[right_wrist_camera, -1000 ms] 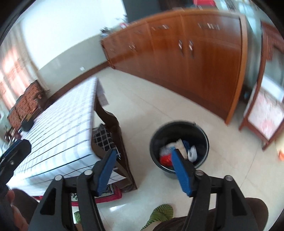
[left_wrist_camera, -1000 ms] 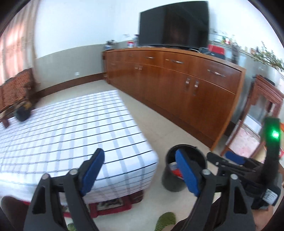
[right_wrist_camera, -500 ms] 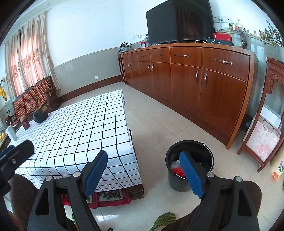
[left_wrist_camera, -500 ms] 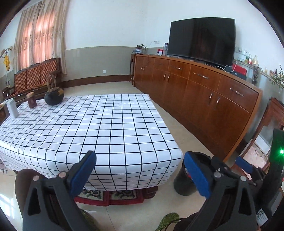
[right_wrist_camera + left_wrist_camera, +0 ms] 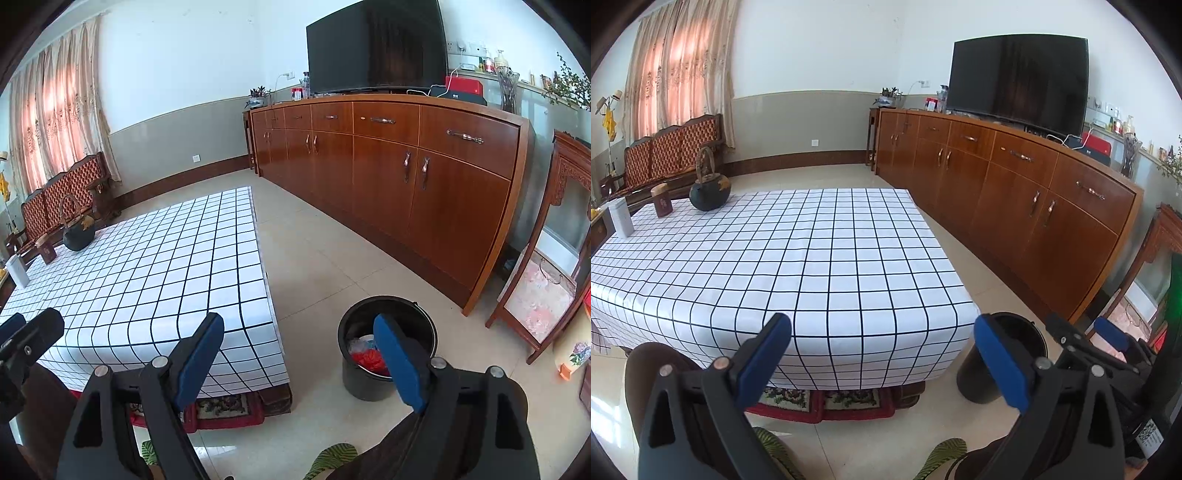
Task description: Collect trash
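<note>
A black bin [image 5: 388, 306] stands on the tiled floor by the table's near right corner, with red and white trash [image 5: 369, 360] inside. In the left wrist view the bin [image 5: 975, 384] shows partly behind my right blue pad. My left gripper [image 5: 881, 325] is open and empty, held before the table's near edge. My right gripper [image 5: 298, 325] is open and empty too, with one pad over the table corner and the other over the bin. Each gripper appears at the edge of the other's view: the right gripper [image 5: 1086, 330] and the left gripper [image 5: 26, 328].
A low table under a black-and-white checked cloth [image 5: 812, 258] carries a dark kettle [image 5: 709, 192], a brown tin [image 5: 661, 201] and a white box [image 5: 620, 218] at its far left. A long wooden sideboard [image 5: 424, 177] with a TV lines the right. My legs and green slippers [image 5: 332, 458] are below.
Both views swung from a tilted look at the bin and floor to a level view of the table and room. Both pairs of jaws widened. Little differs from half a second ago.
</note>
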A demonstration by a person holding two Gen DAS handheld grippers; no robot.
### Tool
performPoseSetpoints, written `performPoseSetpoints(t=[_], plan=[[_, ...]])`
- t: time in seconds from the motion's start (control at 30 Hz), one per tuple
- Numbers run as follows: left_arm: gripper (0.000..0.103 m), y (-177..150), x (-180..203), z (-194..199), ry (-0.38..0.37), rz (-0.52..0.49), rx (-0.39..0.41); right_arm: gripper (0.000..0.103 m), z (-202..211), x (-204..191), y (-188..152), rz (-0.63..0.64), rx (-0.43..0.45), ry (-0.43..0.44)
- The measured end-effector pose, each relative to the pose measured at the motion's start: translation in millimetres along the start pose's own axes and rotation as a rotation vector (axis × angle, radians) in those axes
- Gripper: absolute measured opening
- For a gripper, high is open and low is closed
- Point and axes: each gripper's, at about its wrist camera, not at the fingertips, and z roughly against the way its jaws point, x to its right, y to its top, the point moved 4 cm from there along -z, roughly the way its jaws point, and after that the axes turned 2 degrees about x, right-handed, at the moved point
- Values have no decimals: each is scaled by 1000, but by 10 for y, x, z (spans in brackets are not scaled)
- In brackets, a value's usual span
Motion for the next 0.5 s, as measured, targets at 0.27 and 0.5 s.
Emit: performPoseSetpoints(t=[0.27, 0.5], plan=[[100, 7, 45, -2, 4, -26, -2, 85, -12, 70, 0, -18, -1, -12], [100, 15, 42, -10, 2, -34, -4, 85, -23, 75, -12, -20, -6, -9]])
